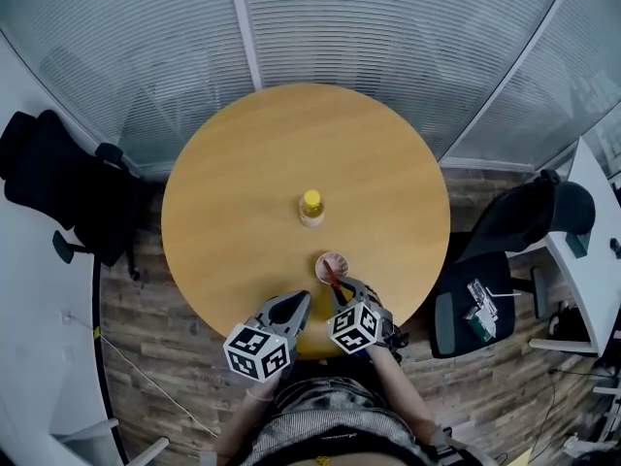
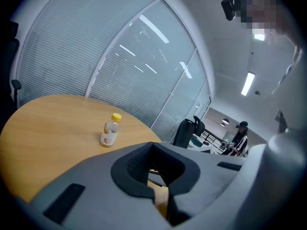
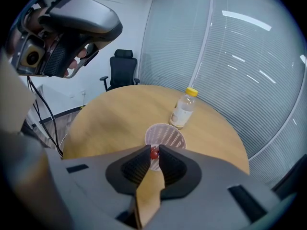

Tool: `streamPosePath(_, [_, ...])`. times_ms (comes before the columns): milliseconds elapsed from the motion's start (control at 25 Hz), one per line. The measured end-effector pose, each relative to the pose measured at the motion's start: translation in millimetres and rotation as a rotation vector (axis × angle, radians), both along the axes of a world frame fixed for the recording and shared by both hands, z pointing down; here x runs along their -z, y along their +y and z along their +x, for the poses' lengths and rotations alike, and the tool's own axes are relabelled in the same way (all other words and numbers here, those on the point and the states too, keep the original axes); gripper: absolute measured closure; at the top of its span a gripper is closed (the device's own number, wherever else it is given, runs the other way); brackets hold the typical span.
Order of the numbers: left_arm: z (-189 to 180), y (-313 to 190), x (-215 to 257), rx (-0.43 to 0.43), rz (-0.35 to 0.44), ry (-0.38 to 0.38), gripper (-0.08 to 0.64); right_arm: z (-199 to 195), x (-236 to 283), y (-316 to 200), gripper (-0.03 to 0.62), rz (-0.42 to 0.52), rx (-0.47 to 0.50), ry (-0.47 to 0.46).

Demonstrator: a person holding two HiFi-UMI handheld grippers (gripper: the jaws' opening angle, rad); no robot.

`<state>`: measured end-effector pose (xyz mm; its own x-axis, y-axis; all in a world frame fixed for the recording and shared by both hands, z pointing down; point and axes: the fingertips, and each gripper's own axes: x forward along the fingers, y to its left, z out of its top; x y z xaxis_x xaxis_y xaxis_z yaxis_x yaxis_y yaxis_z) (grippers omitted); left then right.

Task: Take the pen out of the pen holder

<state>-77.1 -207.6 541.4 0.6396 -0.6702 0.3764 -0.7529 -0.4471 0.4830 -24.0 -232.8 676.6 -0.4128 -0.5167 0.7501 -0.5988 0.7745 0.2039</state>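
Right tool (image 3: 154, 149) pinches the pen (image 3: 154, 154) over the pen holder (image 3: 169, 131)

I see a round wooden table (image 1: 243, 163) with only two things standing on its top. A small clear bottle (image 1: 311, 208) with a yellow cap stands upright near the middle. A pink mesh pen holder (image 1: 331, 265) sits nearer my edge, apart from the bottle.

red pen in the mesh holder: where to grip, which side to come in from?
Grip the pen at its free top end, above the rim of the pen holder. It leans toward the near edge of the table, so come from that side. The right tool has that end between its jaws.
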Motion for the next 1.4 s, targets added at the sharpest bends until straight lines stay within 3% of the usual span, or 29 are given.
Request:
streamPosePath(920, [15, 10, 11, -0.016, 0.026, -0.012, 0.555, 14, 43, 8, 0.528, 0.030, -0.021, -0.088])
streamPosePath(1400, [19, 3, 13, -0.021, 0.044, -0.022, 0.555, 22, 101, 10, 0.529, 0.060, -0.011, -0.134])
